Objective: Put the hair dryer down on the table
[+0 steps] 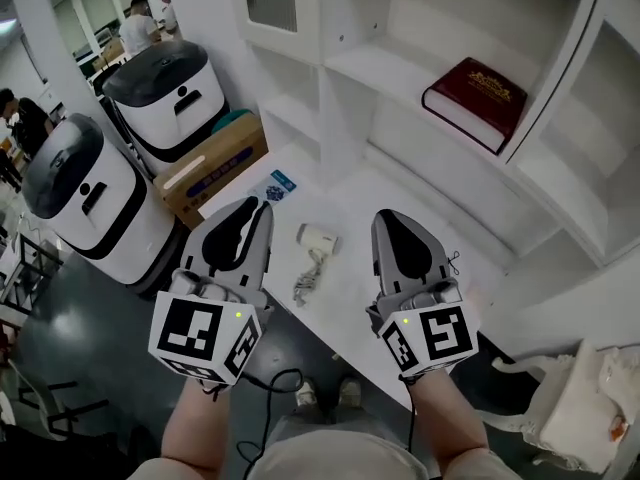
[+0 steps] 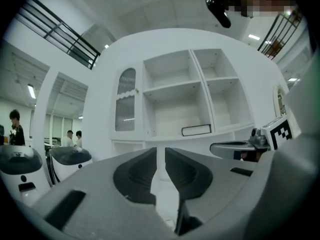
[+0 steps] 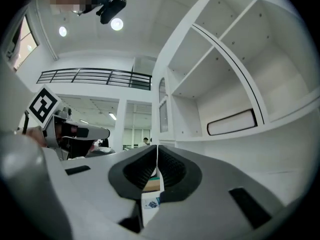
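Note:
A small white hair dryer (image 1: pixel 318 240) lies on the white table (image 1: pixel 352 286), its cord and plug (image 1: pixel 305 284) trailing toward the front edge. Neither gripper touches it. My left gripper (image 1: pixel 262 209) hovers just left of the dryer; in the left gripper view (image 2: pixel 160 152) its jaws stand a little apart with nothing between them. To the dryer's right is my right gripper (image 1: pixel 386 220). In the right gripper view (image 3: pixel 157 149) its jaw tips meet and hold nothing.
White shelving rises behind the table, with a dark red book (image 1: pixel 475 101) lying on one shelf. A blue-and-white card (image 1: pixel 277 186) lies at the table's far left. Left of the table stand a cardboard box (image 1: pixel 215 163) and two white machines (image 1: pixel 85 193). People stand far back.

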Tool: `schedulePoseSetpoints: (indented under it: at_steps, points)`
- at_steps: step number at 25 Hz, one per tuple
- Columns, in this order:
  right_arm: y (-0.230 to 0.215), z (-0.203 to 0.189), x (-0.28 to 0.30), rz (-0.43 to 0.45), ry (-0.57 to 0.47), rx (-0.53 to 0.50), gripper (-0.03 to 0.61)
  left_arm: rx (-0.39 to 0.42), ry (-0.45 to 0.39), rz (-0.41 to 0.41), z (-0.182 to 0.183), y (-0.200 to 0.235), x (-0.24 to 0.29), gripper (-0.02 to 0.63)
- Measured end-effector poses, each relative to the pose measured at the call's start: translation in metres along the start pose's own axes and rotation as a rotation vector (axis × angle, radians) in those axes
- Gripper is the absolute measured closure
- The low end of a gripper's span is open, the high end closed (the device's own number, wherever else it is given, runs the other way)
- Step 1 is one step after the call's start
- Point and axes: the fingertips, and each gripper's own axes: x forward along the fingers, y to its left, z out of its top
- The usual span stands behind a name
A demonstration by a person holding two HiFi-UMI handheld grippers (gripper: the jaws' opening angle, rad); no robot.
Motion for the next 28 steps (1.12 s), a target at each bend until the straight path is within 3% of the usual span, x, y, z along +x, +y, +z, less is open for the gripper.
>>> schedulePoseSetpoints:
  at_steps: [5,10,19,28]
  points:
    - [0.020,0.043,-0.023,0.043,-0.068,-0.023,0.557,0.085,-0.077,0.049,0.029,-0.012,-0.041,0.571]
    - [0.041,0.060,-0.042,0.088,-0.081,-0.079,0.557,0.026,-0.144,0.079,0.032,-0.013,-0.071,0.582]
    - [0.051,0.034,-0.066,0.098,-0.024,-0.099,0.557,-0.004,-0.125,0.112,-0.007,-0.019,-0.100,0.598]
    - [0.066,0.008,-0.068,0.100,0.014,-0.053,0.557,-0.026,-0.094,0.032,-0.025,-0.044,-0.101,0.600]
